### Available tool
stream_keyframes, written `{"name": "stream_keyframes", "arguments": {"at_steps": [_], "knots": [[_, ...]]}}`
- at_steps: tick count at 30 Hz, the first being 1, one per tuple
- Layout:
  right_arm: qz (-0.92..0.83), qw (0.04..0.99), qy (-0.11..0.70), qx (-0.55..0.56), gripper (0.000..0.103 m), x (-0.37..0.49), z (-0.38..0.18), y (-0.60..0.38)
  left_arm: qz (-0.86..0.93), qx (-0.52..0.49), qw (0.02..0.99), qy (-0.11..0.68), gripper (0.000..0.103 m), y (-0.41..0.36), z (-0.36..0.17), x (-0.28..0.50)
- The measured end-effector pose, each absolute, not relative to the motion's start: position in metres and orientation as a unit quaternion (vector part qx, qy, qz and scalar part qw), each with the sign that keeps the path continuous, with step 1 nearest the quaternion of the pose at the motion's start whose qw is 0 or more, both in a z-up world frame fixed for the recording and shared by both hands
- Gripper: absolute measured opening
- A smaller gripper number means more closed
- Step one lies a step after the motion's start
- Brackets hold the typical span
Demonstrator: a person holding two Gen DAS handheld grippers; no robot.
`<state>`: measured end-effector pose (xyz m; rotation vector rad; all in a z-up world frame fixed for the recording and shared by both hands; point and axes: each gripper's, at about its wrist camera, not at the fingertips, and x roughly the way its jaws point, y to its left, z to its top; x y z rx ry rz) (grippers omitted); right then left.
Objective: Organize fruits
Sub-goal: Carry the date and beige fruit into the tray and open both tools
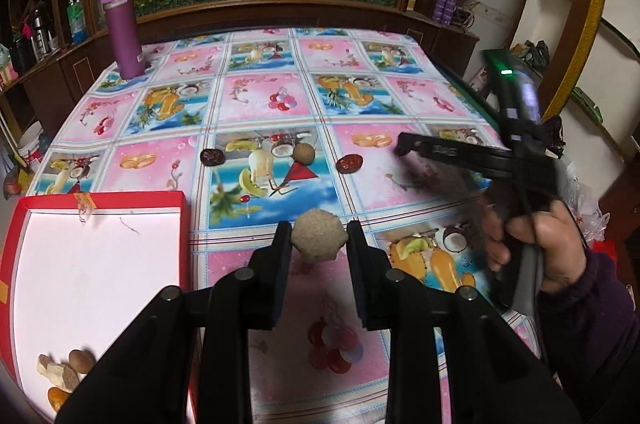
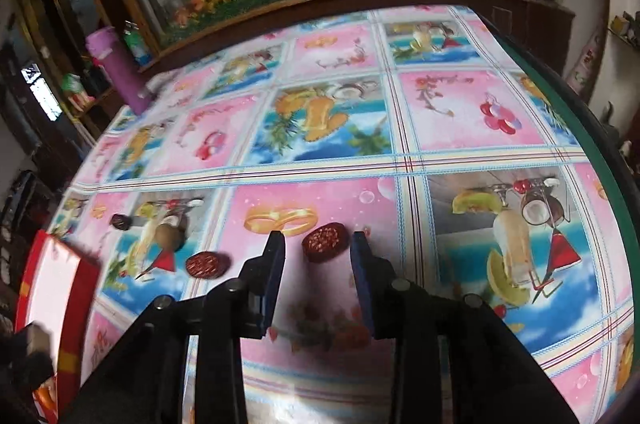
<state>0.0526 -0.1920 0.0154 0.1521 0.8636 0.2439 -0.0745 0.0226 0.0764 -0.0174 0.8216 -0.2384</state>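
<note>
So the table [image 1: 280, 95] with the fruity cloth is taking up most of the view, red box [image 1: 184, 224] sitting near left with a few fruits inside. Left gripper [image 1: 319, 240] is pinching a fuzzy tan fruit [image 1: 318, 238], lifted off the cloth. Right gripper [image 2: 318, 248] is hanging slightly apart around a red date [image 2: 325, 239], pads not touching it.

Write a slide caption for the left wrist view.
Left tongs hold a rough beige fruit above the tablecloth, beside the red box.
</note>
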Motion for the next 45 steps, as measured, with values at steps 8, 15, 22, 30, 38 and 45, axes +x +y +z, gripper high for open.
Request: {"name": "stream_keyframes", "arguments": {"at_steps": [8, 15, 22, 30, 38, 45], "knots": [[0.087, 0.901, 0.421, 0.056, 0.025, 0.051, 0.007, -0.186, -0.118, -0.02, 0.915, 0.386, 0.029, 0.032, 0.085, -0.09], [0.146, 0.897, 0.412, 0.067, 0.024, 0.01, 0.028, -0.174, -0.095, -0.037, 0.918, 0.383, 0.029, 0.055, 0.087, -0.12], [0.306, 0.872, 0.38, 0.053, 0.024, -0.057, 0.062, -0.096, -0.059, -0.055, 0.92, 0.383, 0.029, 0.095, 0.088, -0.159], [0.415, 0.826, 0.38, 0.024, 0.024, -0.105, 0.063, 0.005, 0.042, -0.049, 0.932, 0.356, 0.029, 0.174, 0.095, -0.19], [0.444, 0.802, 0.4, -0.022, 0.024, -0.135, 0.038, 0.054, 0.088, -0.06, 0.919, 0.379, 0.029, 0.215, 0.07, -0.195], [0.433, 0.795, 0.422, -0.048, 0.026, -0.136, 0.019, 0.071, 0.069, -0.067, 0.91, 0.403, 0.029, 0.217, 0.053, -0.19]]}}
